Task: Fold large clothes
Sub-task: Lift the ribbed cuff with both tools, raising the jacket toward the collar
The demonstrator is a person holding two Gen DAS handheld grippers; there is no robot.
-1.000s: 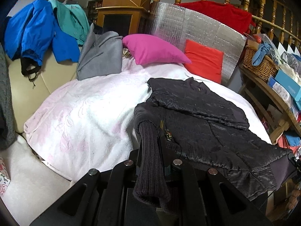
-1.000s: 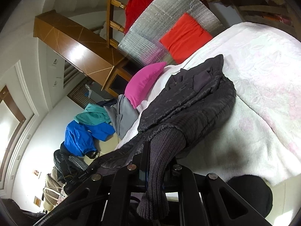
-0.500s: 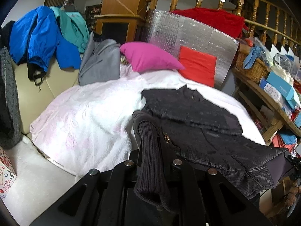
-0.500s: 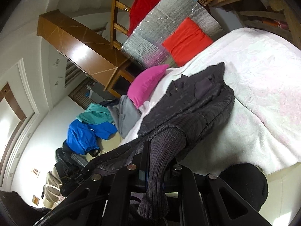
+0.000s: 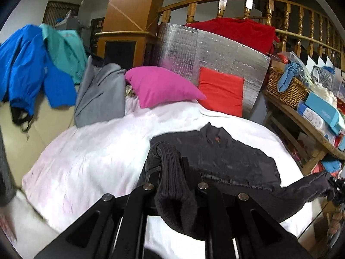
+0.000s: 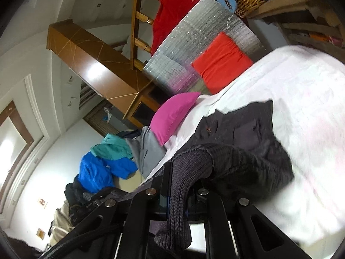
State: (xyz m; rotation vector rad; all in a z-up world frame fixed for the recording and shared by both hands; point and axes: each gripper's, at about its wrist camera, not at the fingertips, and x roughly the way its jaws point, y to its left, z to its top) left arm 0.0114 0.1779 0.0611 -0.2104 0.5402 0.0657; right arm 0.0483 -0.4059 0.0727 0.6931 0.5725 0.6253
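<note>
A dark grey jacket (image 5: 224, 157) lies on the white and pink blanket (image 5: 90, 157) of the bed, collar toward the pillows. My left gripper (image 5: 172, 168) is shut on the jacket's ribbed knit hem, and a fold of the knit hangs down over the gripper's front. In the right wrist view the jacket (image 6: 248, 129) stretches away across the blanket (image 6: 306, 99). My right gripper (image 6: 183, 172) is shut on the other ribbed end of the hem, which droops over it. The lower edge of the jacket is lifted between the two grippers.
A magenta pillow (image 5: 161, 86) and a red cushion (image 5: 220, 92) lean on a silver foil panel (image 5: 207, 51) at the head. Grey (image 5: 101, 92), blue (image 5: 28, 69) and teal (image 5: 64, 49) clothes lie at the left. A wicker basket (image 5: 284, 88) and boxes stand on a wooden shelf at the right.
Both grippers have risen and pulled back with the hem. The jacket's lower part has come up off the blanket and folds toward the collar, so it looks shorter.
</note>
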